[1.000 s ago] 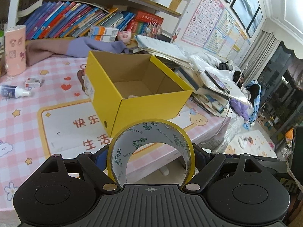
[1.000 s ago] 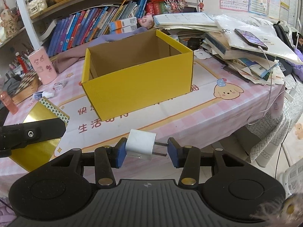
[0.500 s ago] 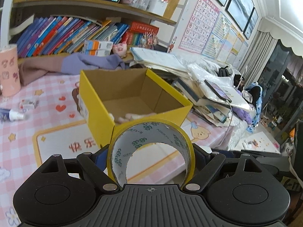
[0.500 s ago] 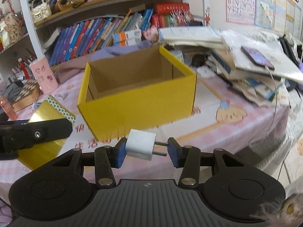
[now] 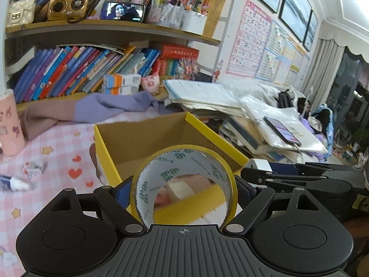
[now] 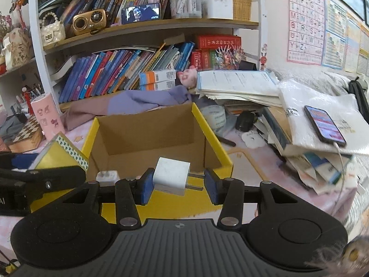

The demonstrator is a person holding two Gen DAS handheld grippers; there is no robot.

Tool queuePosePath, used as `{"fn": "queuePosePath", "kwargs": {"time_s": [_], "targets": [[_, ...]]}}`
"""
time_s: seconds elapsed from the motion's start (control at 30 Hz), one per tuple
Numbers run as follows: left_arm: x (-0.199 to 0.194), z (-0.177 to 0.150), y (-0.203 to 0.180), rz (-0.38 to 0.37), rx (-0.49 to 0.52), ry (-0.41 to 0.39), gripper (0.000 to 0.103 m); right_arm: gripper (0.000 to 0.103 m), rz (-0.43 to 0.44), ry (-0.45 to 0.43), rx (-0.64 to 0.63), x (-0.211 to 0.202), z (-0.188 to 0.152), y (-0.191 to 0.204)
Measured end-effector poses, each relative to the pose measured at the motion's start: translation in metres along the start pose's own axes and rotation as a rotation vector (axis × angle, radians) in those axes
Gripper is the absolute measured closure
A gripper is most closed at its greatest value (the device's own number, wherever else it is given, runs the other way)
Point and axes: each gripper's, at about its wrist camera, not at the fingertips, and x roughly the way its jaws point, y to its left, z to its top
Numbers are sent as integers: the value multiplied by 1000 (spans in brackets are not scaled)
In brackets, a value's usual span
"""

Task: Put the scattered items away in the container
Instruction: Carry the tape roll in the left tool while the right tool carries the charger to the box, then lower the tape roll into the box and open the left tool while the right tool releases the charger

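Yellow box [image 6: 159, 205] holds a white plug [image 6: 108, 175].

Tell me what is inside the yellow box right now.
In the right wrist view, the yellow box shows bare cardboard walls and floor, with one small white plug-like item at its near left corner. The held white charger and the fingers hide the near floor.
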Motion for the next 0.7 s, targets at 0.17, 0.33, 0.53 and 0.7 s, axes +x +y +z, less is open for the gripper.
{"fn": "queuePosePath", "kwargs": {"time_s": [0.17, 0.33, 0.53, 0.7], "targets": [[23, 20, 2, 52, 28, -11, 16, 59, 57, 13, -64, 32, 18, -7], [60, 34, 3, 126, 138, 47, 16, 59, 111, 58, -152, 74, 36, -8], [109, 38, 2, 200, 246, 149, 16, 59, 148, 151, -244, 126, 44, -8], [140, 36, -3, 225, 356, 227, 15, 59, 153, 226, -304, 161, 45, -8]]}}
